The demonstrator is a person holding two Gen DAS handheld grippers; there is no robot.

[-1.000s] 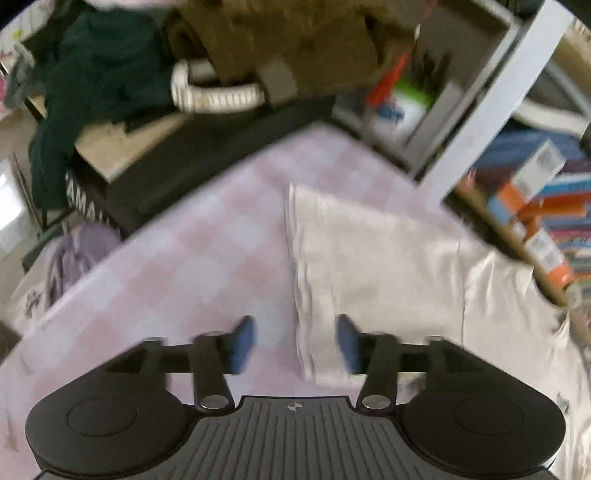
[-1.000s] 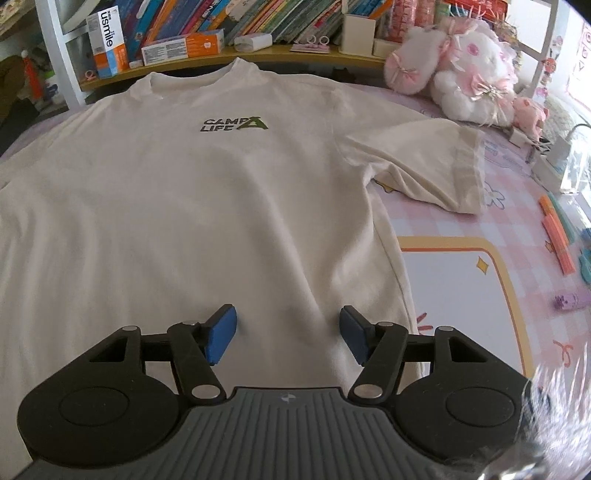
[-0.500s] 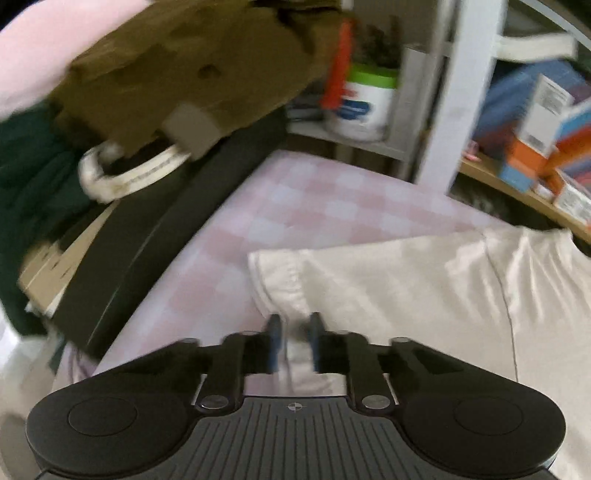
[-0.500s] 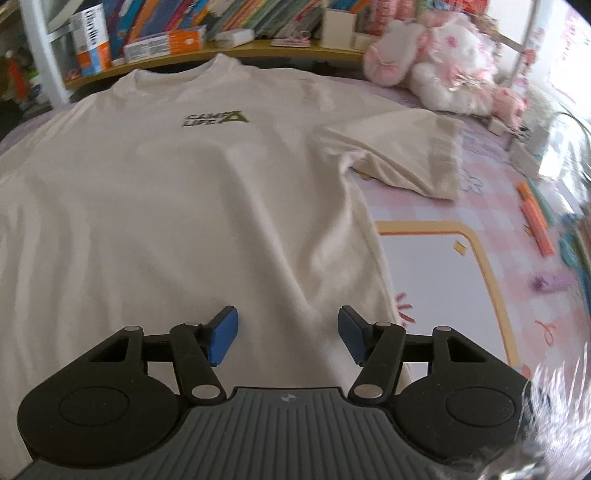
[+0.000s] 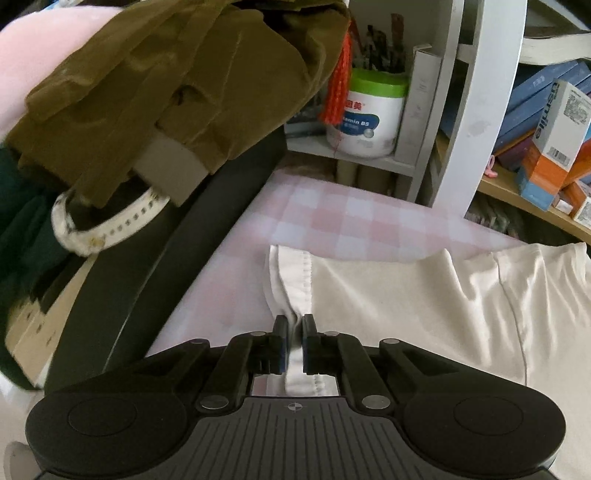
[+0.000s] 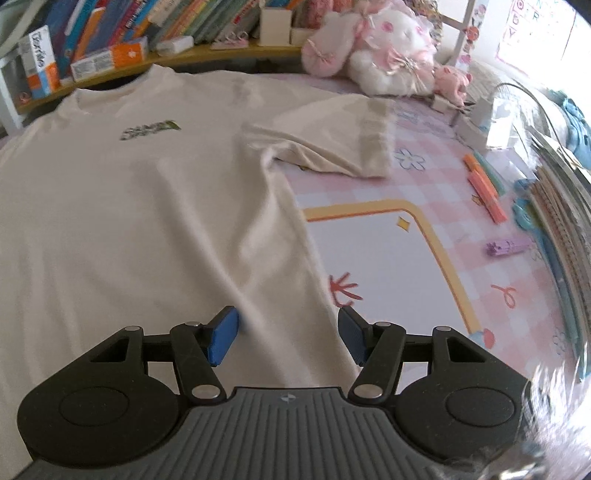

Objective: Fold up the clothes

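Observation:
A cream T-shirt [image 6: 147,206] with a small green chest logo [image 6: 149,130] lies flat, front up, on the pink checked cloth [image 5: 351,221]. In the left wrist view its left sleeve [image 5: 406,295] stretches to the right. My left gripper [image 5: 294,328] is at the sleeve's stitched hem [image 5: 295,273]; its jaws are closing, and the pads pinch a fold of the hem between them. My right gripper [image 6: 288,332] stands open just above the shirt's lower right side, with the side edge under the gap and nothing gripped. The right sleeve [image 6: 332,140] lies spread out beyond it.
A heap of brown clothing [image 5: 166,92] and a black curved edge [image 5: 166,266] crowd the left. A white jar [image 5: 367,114] and a white shelf post [image 5: 476,103] stand behind. Books [image 6: 110,33], plush toys [image 6: 384,55], orange pens [image 6: 484,192] and a purple clip [image 6: 506,246] border the shirt.
My left gripper slid across to the sleeve hem and went from wide open to closed on it. The right gripper stayed open in place, tilting slightly.

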